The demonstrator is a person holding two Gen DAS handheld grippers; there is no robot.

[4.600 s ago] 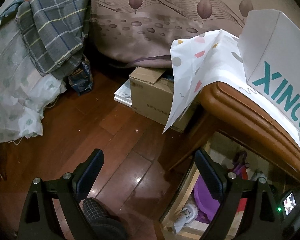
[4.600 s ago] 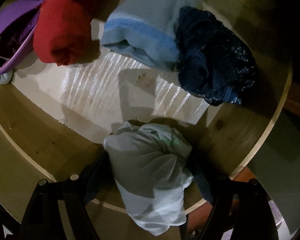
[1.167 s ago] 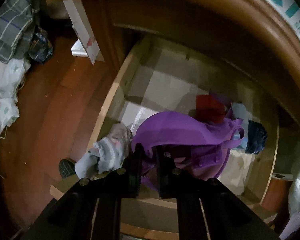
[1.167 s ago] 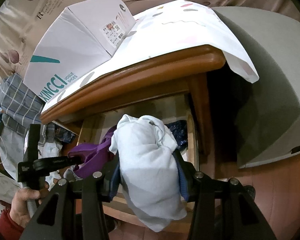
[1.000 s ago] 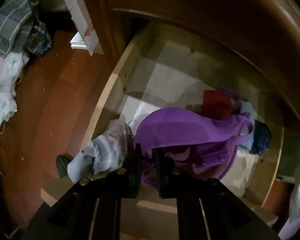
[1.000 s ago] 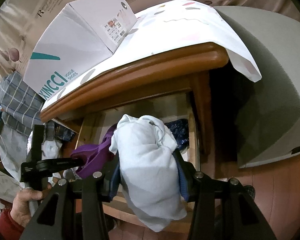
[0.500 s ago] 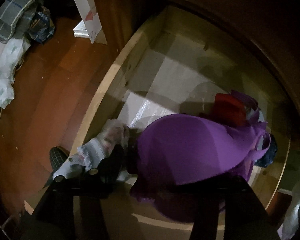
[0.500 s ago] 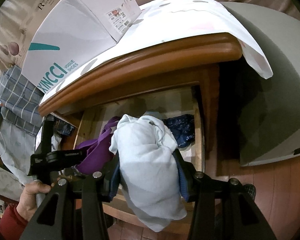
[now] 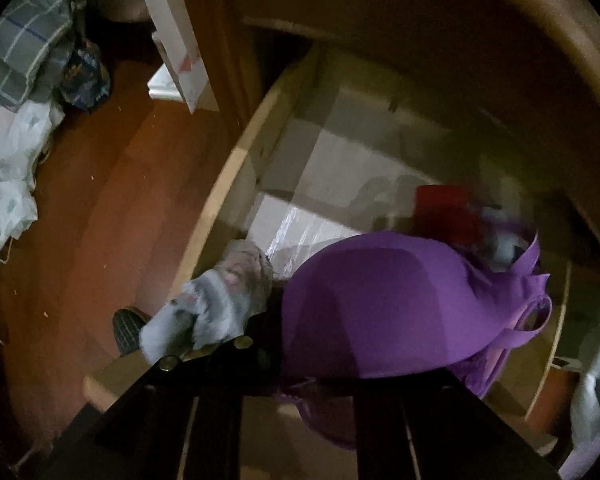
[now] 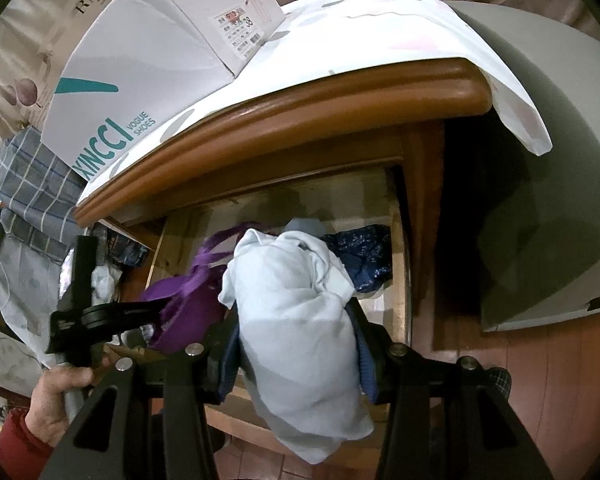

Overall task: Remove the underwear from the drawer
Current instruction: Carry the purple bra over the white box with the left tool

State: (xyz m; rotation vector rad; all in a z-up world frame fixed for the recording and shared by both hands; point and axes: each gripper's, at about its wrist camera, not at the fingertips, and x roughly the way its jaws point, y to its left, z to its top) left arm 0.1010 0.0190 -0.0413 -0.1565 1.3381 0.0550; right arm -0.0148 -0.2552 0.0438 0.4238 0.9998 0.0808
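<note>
A pale blue bundled garment (image 10: 300, 320) is held pinched in the right gripper (image 10: 296, 340), above the drawer's (image 10: 398, 264) near edge; a purple bra (image 9: 388, 312) is clamped by the closed left gripper (image 9: 278, 360), not yet lifted clear; red (image 9: 444, 212) and dark blue (image 10: 364, 256) pieces are left at the far right

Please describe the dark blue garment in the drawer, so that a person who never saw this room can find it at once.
Find the wooden bedside cabinet with the white shoe box on top; its drawer is pulled open below. The dark blue garment lies crumpled at the drawer's right side, against the wall. Only it is navy with pale speckles; the pieces beside it are purple, red and light blue.
</note>
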